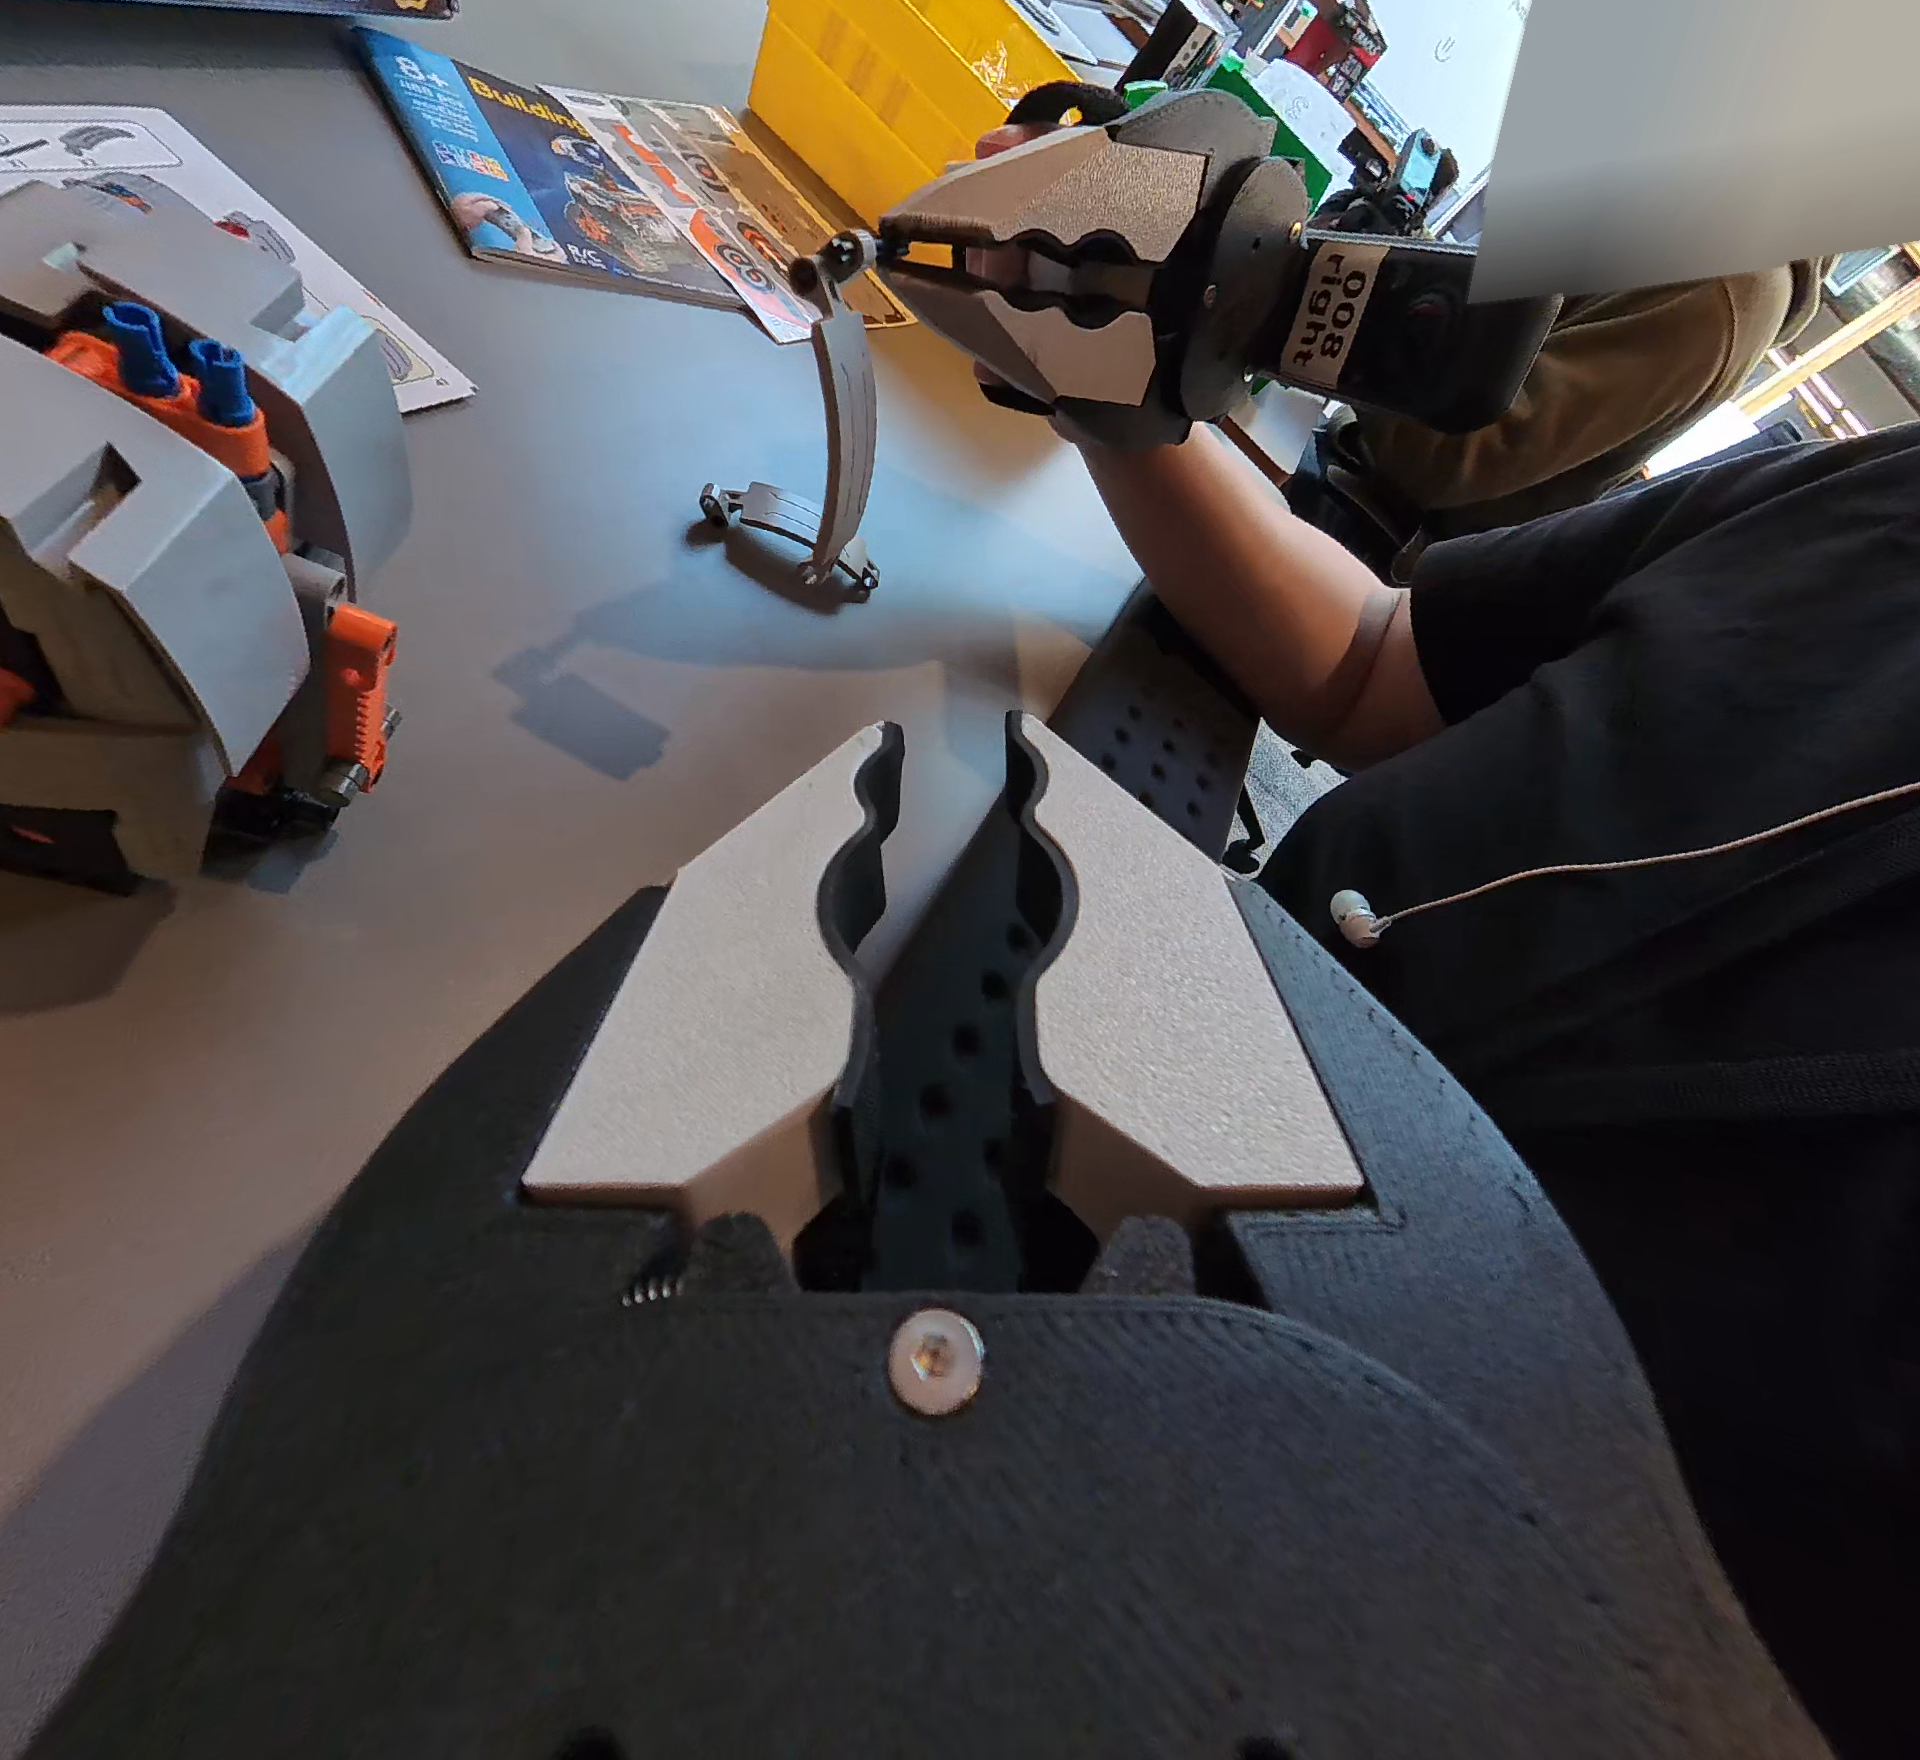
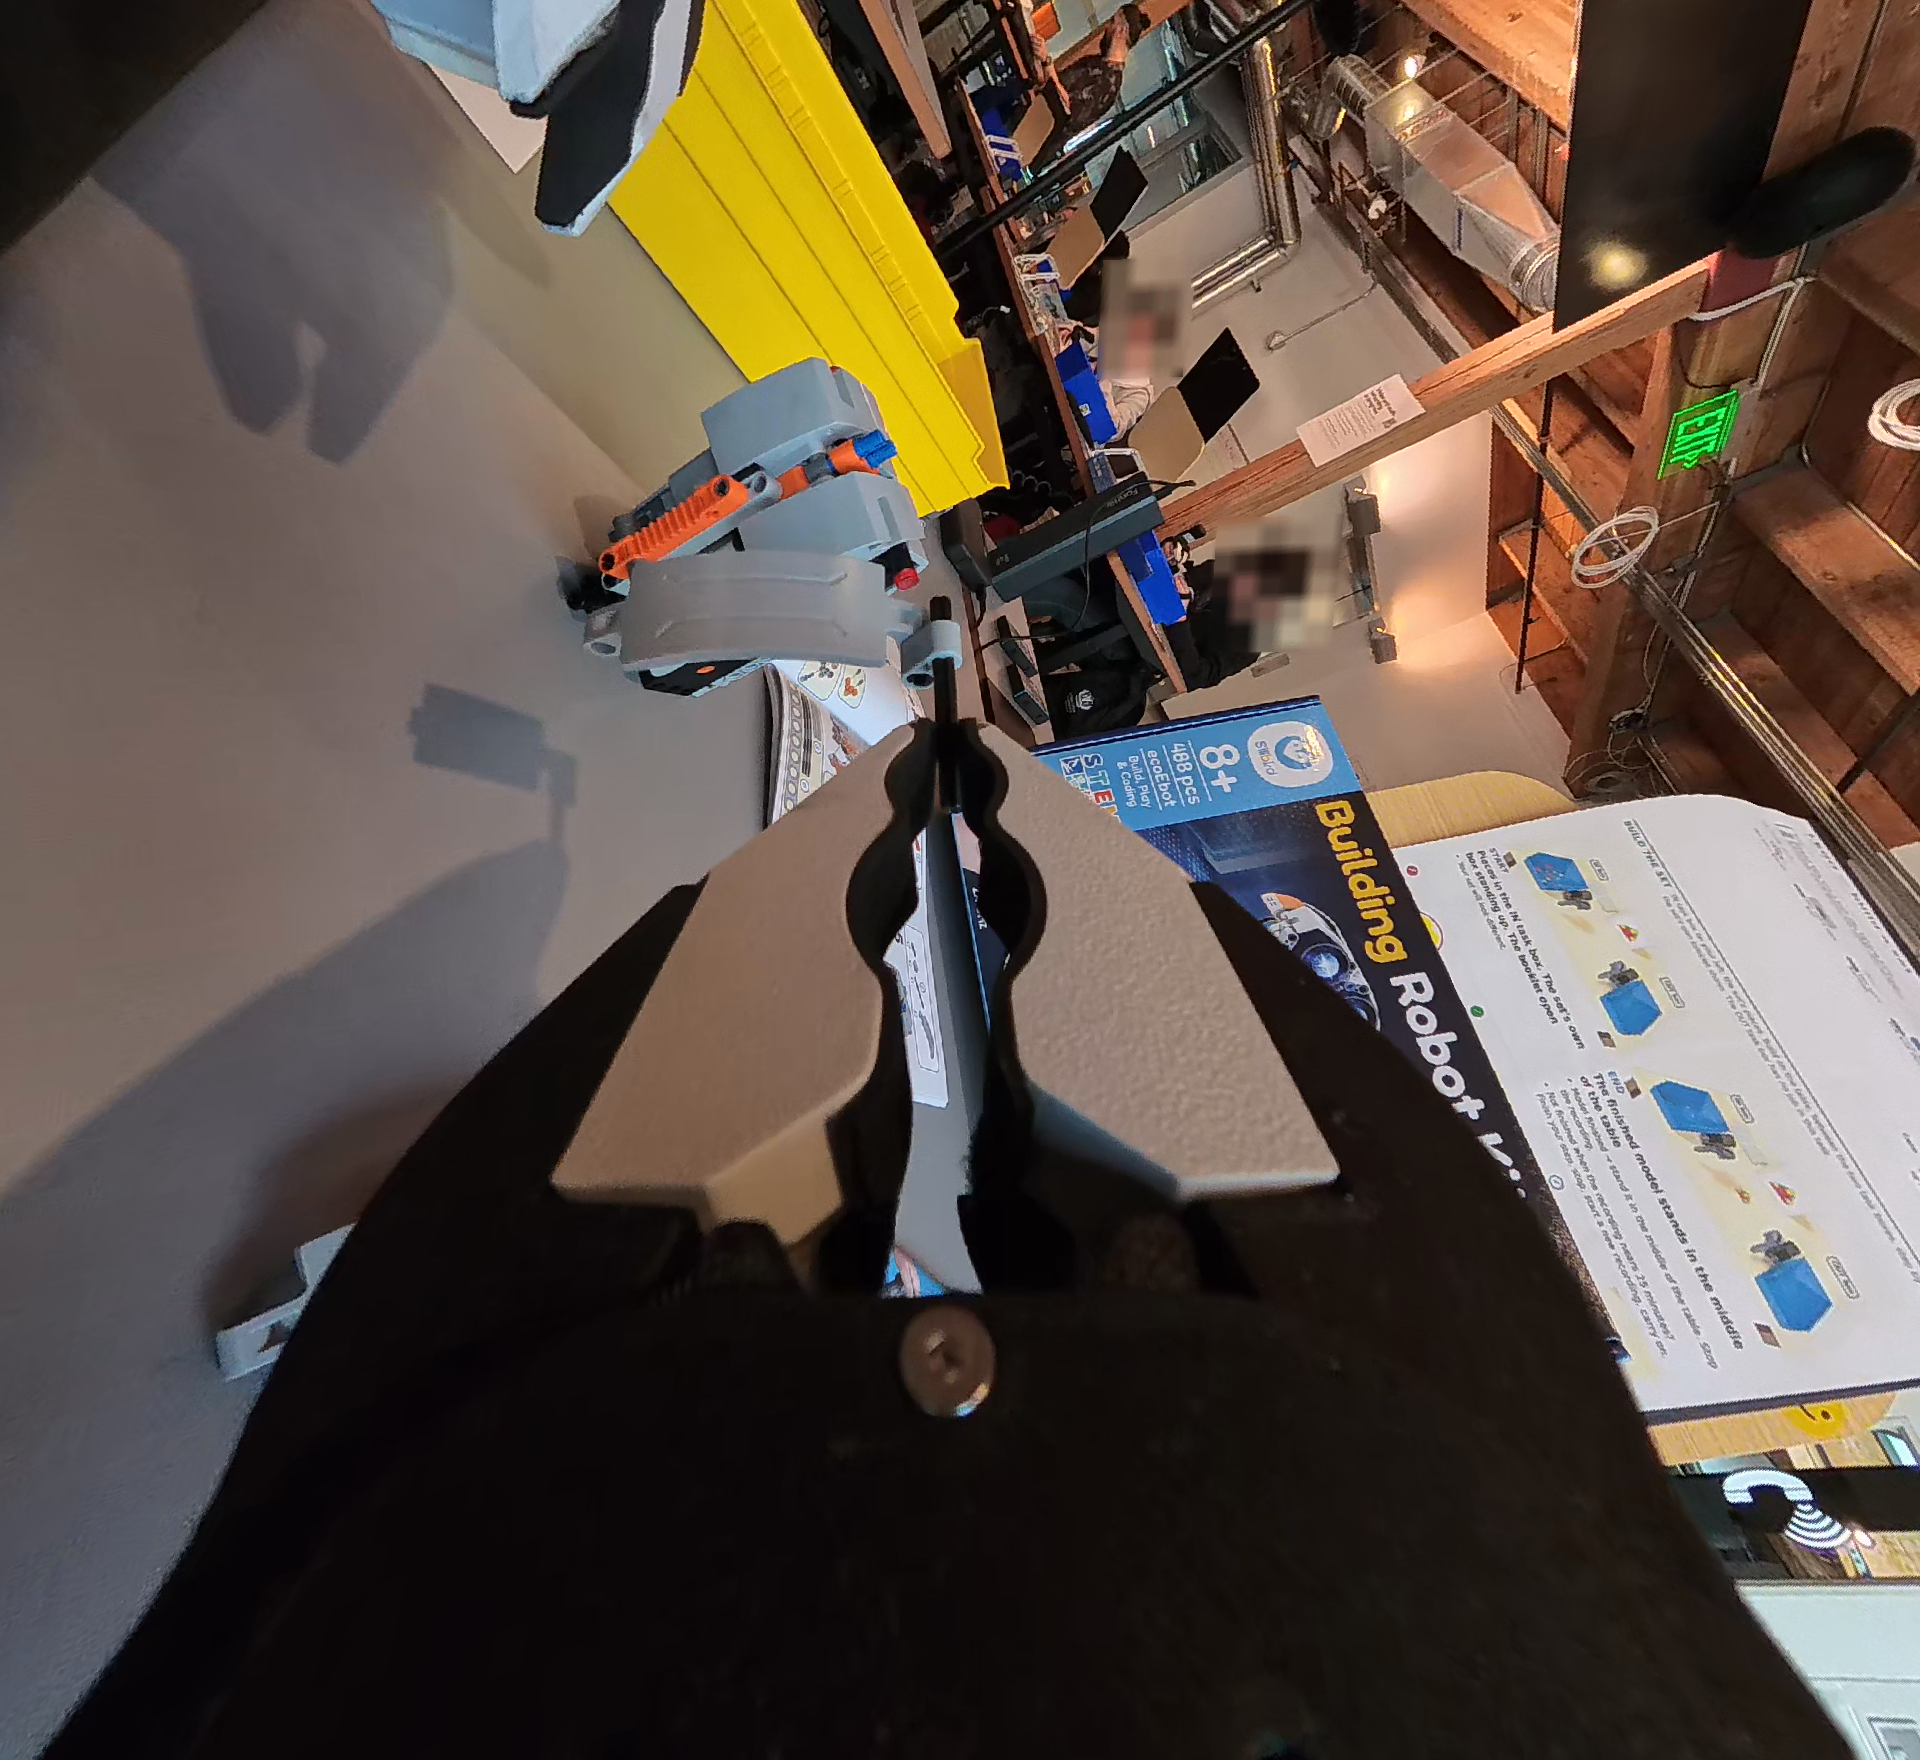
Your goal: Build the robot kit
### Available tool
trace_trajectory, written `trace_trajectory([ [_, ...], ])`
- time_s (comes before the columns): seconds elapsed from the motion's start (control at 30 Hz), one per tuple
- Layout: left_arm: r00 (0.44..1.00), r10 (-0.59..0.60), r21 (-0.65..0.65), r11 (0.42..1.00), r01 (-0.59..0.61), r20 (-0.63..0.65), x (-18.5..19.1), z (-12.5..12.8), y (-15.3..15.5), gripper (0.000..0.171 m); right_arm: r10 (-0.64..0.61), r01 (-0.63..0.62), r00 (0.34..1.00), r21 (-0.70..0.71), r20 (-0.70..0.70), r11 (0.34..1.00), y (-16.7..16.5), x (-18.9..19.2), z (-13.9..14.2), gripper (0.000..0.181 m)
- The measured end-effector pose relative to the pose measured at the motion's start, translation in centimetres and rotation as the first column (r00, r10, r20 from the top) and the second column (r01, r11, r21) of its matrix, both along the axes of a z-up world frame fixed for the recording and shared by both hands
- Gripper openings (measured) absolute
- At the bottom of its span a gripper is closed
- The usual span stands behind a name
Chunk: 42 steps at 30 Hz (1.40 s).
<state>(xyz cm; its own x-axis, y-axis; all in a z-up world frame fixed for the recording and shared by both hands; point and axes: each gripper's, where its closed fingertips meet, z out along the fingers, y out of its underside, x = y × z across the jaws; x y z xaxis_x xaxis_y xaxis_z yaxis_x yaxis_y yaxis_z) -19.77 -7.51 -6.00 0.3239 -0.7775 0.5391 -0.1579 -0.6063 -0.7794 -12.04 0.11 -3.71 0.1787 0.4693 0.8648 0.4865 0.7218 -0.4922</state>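
right gripper (image 1: 883, 256) clamped on a thin black axle (image 2: 942, 671) carrying a curved grey panel (image 1: 847, 422), raised over the table (image 1: 582, 422). left gripper (image 1: 951, 744) slightly apart, empty, low above the table. second panel (image 1: 774, 531) lies loose; part-built model (image 1: 197, 547) sits apart, so assembly looks unfinished. right forearm angled up from the table edge.

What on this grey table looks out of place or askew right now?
One thing: the curved grey plastic panel piece stands on end, its lower end touching the grey table, propped by the right gripper, which is shut on the black pin at its top. The left gripper is open and holds nothing. Nothing looks spilled or broken.
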Motion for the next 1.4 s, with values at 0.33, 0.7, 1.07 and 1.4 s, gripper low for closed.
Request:
trace_trajectory([
  [0.33, 1.000, -0.004, -0.006, 1.000, 0.004, 0.001, 0.0, -0.1, 0.0, 0.018, -0.003, 0.003, 1.000, 0.006, 0.001, 1.000, 0.0, 0.1, 0.1, 0.002],
  [0.7, 1.000, -0.003, -0.006, 1.000, 0.003, 0.002, 0.0, -0.1, -0.1, 0.018, -0.002, 0.002, 1.000, 0.010, 0.004, 1.000, -0.1, 0.0, 0.1, 0.002],
  [1.07, 1.000, 0.012, -0.018, 1.000, -0.012, 0.018, 0.2, -0.2, 0.2, 0.019, 0.017, -0.017, 1.000, 0.015, -0.011, 1.000, -0.6, -0.3, 0.4, 0.002],
  [1.4, 0.965, 0.122, -0.101, 0.990, -0.101, 0.231, 0.5, 1.4, 2.3, 0.031, 0.153, -0.156, 0.986, -0.048, -0.061, 0.987, -3.7, -4.2, -0.3, 0.002],
])
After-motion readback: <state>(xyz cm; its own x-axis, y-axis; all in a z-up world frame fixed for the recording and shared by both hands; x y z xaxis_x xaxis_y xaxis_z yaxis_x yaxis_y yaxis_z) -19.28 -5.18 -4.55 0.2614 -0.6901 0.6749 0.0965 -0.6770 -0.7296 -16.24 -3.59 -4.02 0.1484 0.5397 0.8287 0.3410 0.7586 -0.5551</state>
